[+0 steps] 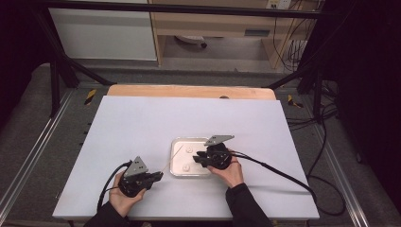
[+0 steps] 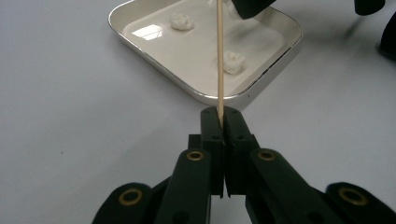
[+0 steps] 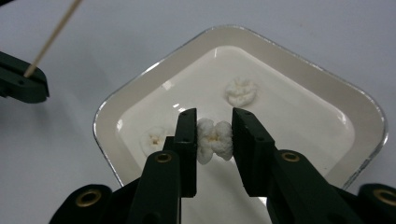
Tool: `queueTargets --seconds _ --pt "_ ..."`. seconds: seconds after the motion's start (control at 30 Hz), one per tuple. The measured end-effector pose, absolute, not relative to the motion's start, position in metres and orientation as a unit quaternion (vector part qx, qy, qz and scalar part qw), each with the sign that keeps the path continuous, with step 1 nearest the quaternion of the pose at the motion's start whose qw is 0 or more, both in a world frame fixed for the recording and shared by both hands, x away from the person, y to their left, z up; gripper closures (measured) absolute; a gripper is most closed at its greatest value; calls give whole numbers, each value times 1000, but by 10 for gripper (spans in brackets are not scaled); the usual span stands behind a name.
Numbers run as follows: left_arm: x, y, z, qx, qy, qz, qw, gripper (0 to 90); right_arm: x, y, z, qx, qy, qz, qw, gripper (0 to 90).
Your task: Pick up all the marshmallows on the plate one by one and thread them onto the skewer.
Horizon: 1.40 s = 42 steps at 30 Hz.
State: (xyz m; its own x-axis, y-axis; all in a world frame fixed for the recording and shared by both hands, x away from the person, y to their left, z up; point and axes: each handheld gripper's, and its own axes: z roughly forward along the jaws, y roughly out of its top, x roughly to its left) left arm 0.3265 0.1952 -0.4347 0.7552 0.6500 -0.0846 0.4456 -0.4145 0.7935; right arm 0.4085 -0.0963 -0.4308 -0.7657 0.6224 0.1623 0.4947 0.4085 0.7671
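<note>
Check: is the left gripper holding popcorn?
No, the left gripper is clamped on a wooden skewer; the popcorn lies in the tray.

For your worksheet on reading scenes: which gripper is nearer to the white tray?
Right. The right gripper hangs over the white tray, its jaws around a popcorn piece. The left gripper sits outside the rim, clamping a wooden skewer that slants over the tray.

**Around the white table**

A wooden strip [image 1: 189, 91] edges the far side of the white table [image 1: 142, 127]. Beyond it stand a wooden cabinet [image 1: 213, 23] and a white panel [image 1: 104, 33]. Black cables [image 1: 326, 142] lie on the floor right of the table, and yellow-black tape [image 1: 90, 96] marks the floor at its far left corner.
</note>
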Motion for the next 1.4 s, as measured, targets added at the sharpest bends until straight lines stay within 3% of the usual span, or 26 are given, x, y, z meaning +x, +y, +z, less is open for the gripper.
queueTargets --seconds 0.47,1.4 --pt "324 192 -434 830 323 126 436 884 405 -112 -387 343 768 540 31 732" --pt "319 187 -433 809 328 149 464 884 417 -102 -374 359 705 610 -40 736"
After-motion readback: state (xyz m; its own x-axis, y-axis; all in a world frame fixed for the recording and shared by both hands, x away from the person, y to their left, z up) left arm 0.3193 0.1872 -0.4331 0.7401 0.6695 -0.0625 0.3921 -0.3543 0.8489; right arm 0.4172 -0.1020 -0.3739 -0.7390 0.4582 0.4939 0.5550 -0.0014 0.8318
